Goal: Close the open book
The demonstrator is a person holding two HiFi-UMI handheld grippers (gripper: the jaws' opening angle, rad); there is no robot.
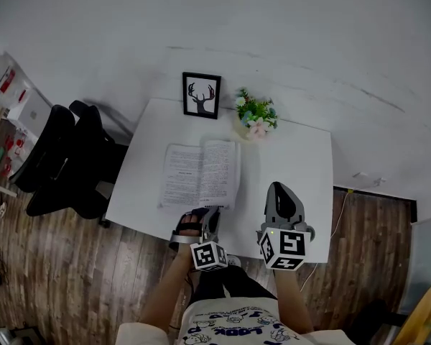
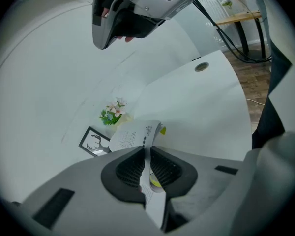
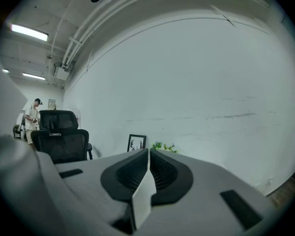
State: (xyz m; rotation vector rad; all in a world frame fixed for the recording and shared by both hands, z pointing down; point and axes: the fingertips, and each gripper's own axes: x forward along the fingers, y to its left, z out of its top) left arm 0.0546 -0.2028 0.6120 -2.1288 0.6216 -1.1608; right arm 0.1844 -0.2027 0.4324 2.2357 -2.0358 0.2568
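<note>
The open book [image 1: 200, 172] lies flat on the left half of the bench [image 1: 302, 164], its lower edge close to the bench's near edge. The left tongs [image 2: 146, 150] are pinched tight on a printed page [image 2: 132, 137] at the book's near right corner. The right tongs [image 3: 148, 154], closed and empty, hang over the bench's bare right half.

On white rectangular table [image 1: 294, 164]: open printed paper book [image 1: 200, 172], centre-left. Behind it, at back edge by wall: black-framed deer picture [image 1: 201, 95]. Just R of that: small potted flowering plant [image 1: 256, 113], near book's back-R corner, poss. touching. Black office chair [image 1: 65, 157] L of table. L gripper [image 1: 211, 214] at book's near edge, page btwn jaws. R gripper [image 1: 281, 191] to its R, apart from book.
</note>
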